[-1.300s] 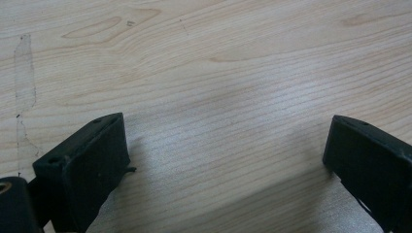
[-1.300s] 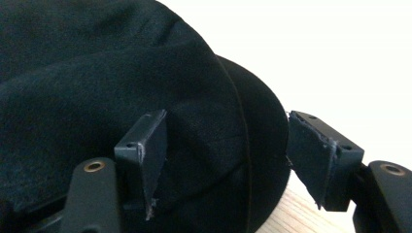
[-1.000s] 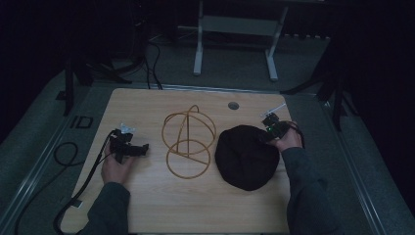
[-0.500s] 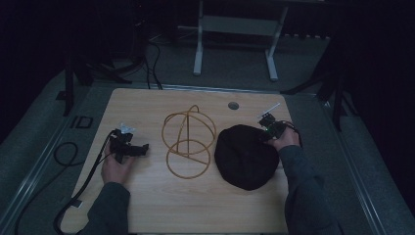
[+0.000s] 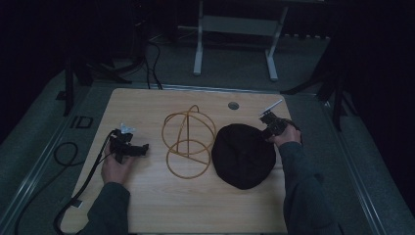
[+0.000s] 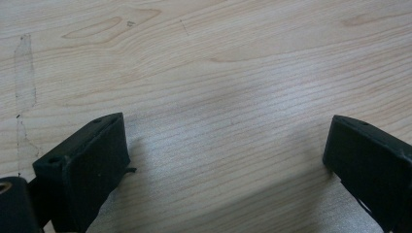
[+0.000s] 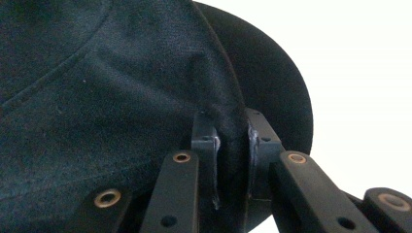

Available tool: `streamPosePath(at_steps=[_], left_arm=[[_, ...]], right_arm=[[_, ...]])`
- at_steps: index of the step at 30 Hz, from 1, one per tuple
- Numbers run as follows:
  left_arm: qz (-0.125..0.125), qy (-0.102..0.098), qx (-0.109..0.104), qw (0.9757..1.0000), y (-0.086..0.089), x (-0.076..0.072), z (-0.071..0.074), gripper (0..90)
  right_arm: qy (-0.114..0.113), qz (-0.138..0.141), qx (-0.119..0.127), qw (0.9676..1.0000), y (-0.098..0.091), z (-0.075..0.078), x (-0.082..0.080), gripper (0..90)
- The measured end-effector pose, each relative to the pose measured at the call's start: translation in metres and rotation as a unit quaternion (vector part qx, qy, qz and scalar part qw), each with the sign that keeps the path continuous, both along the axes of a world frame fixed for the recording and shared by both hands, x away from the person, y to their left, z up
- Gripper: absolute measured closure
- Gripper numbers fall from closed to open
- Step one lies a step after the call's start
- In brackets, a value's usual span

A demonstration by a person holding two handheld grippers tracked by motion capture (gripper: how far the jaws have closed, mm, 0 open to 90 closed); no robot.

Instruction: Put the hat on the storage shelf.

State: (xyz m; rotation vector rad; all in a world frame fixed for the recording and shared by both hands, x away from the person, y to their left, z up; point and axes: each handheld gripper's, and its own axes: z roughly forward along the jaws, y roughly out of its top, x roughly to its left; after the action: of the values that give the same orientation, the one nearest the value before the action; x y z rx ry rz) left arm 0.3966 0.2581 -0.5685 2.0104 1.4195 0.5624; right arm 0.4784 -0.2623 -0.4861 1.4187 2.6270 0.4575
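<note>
Black fabric cap (image 5: 243, 155), round and dome-shaped with stitched seams, is seen lying on the pale wooden worktop (image 5: 195, 205), right of centre. A fold of its cloth at the far right edge is pinched between the closed jaws of the right hand-held gripper (image 7: 232, 145). Just beside the cap, to its left, an orange wire stand (image 5: 188, 142) with a ring base is set upright. The left hand-held gripper (image 6: 226, 155) is held near the worktop's left side, well apart from the cap, jaws spread wide over bare wood.
</note>
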Motion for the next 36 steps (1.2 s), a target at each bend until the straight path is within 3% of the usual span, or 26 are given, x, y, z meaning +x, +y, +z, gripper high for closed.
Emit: streamPosePath(at_steps=[11, 18, 28, 36], left_arm=[[0.0, 0.0, 0.0, 1.0, 0.0, 0.0, 0.0, 2.2], [0.0, 0.0, 0.0, 1.0, 0.0, 0.0, 0.0, 2.2], [0.0, 0.0, 0.0, 1.0, 0.0, 0.0, 0.0, 2.2], [0.0, 0.0, 0.0, 1.0, 0.0, 0.0, 0.0, 2.2]], right_arm=[[0.014, -0.021, 0.032, 0.9992, -0.014, 0.01, 0.001, 78.3], [0.028, -0.028, 0.063, 0.9972, -0.02, 0.024, 0.002, 78.1], [0.034, -0.018, 0.073, 0.9966, -0.022, 0.049, 0.003, 78.0], [0.036, -0.029, 0.085, 0.9953, -0.031, 0.072, 0.003, 78.0]])
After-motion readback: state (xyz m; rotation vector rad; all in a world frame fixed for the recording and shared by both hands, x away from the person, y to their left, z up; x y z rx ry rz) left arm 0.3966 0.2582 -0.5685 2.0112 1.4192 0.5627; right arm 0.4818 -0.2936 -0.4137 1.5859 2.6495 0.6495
